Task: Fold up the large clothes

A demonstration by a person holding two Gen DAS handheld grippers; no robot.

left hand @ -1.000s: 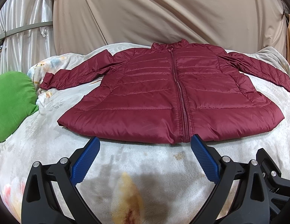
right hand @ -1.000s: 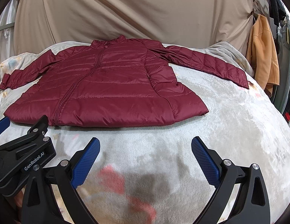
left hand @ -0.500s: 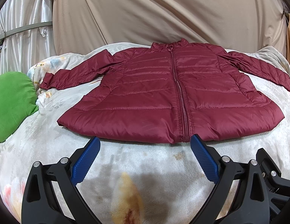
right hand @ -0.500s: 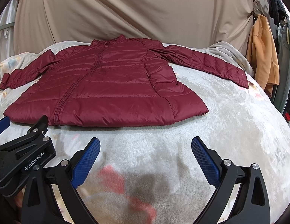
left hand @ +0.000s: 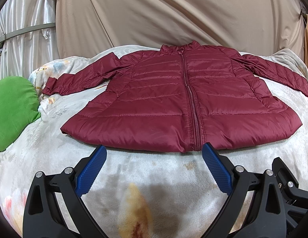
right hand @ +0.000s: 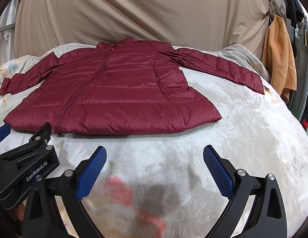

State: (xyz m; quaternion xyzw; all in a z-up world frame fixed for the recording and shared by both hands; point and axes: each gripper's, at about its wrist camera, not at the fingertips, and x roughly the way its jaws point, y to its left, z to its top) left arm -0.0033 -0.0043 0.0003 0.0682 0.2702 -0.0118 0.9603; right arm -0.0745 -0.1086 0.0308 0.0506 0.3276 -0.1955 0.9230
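A dark red quilted jacket (left hand: 173, 103) lies flat and zipped on a pale plush blanket (left hand: 163, 170), collar far from me, both sleeves spread out to the sides. It also shows in the right wrist view (right hand: 114, 91). My left gripper (left hand: 154, 150) is open and empty, hovering just short of the jacket's hem near the zip. My right gripper (right hand: 154, 152) is open and empty, a little in front of the hem's right part. The left gripper's body (right hand: 24, 168) shows at the lower left of the right wrist view.
A green cushion (left hand: 13, 109) lies at the blanket's left edge. An orange garment (right hand: 279, 59) hangs at the right. A beige cloth backdrop (left hand: 173, 13) stands behind the bed. The blanket (right hand: 243, 138) curves down toward the right edge.
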